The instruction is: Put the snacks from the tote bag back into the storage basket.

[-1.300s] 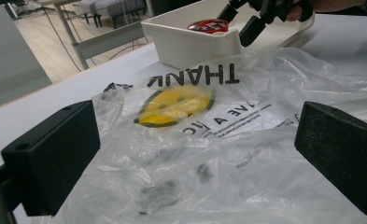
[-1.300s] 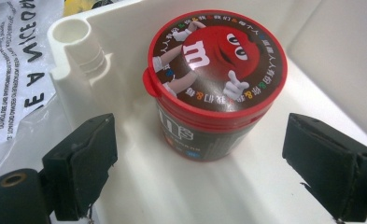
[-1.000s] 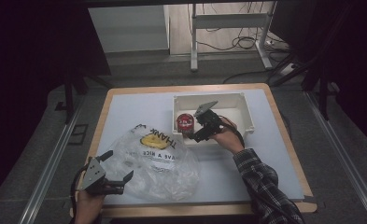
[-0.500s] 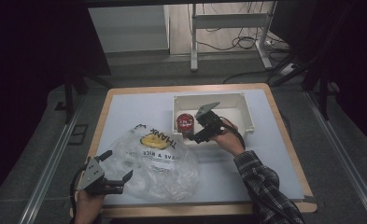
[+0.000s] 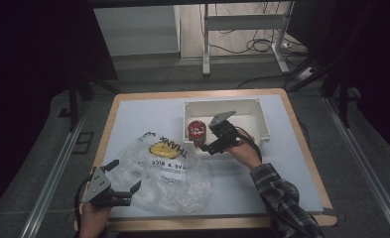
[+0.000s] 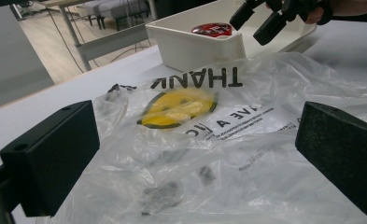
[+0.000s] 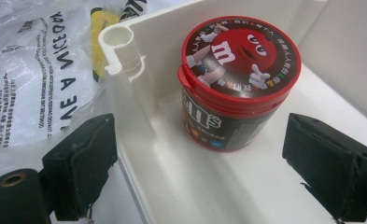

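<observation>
Little has moved since the earlier frames: the right hand-held gripper (image 5: pixel 213 142) still hovers at the near left corner of the white plastic bin (image 5: pixel 262 124), jaws wide apart and empty, straddling its wall. The red-lidded candy tub (image 7: pixel 235 84) stands upright inside that corner. The step looks like reaching for the tub; one jaw must clear the wall. The left hand-held gripper (image 5: pixel 117 182), open and empty, waits at the clear printed plastic bag (image 5: pixel 167 171) on the worktop (image 5: pixel 282 173).
</observation>
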### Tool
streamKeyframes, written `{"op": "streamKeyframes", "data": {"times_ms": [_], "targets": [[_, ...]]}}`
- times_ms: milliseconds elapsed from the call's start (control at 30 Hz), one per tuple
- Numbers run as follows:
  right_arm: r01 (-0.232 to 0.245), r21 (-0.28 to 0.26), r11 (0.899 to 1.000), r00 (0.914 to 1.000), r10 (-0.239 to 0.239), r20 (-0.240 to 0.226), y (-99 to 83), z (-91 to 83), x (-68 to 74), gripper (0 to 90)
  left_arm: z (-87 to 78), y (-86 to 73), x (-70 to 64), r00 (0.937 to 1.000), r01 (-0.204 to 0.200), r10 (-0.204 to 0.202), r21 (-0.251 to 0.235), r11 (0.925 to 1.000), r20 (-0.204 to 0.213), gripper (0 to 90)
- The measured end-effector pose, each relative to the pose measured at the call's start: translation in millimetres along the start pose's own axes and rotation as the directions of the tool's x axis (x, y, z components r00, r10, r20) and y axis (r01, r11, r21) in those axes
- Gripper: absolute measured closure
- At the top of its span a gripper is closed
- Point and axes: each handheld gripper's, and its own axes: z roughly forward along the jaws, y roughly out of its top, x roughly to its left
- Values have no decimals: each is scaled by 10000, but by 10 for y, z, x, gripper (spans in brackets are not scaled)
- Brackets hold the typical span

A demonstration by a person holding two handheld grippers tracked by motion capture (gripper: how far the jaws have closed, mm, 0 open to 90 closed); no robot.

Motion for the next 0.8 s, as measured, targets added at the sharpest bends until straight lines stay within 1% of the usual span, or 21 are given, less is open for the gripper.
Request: {"op": "streamKeyframes", "data": {"times_ms": [67,300,800], "targets": [[-45,-14,10000,10000,45,-10,-5,-8,1,101,-2,1,0,10000,11,-11,-19,10000,9,0],[-99,-307,9995,10000,99,8,-21,-85,27,99,-2,1,-1,10000,4,-4,-23,10000,-9,0],[96,-341,9994,9999,-97,-47,-52,-143,133,99,-2,1,-2,10000,-10,10,-25,10000,-10,0]]}}
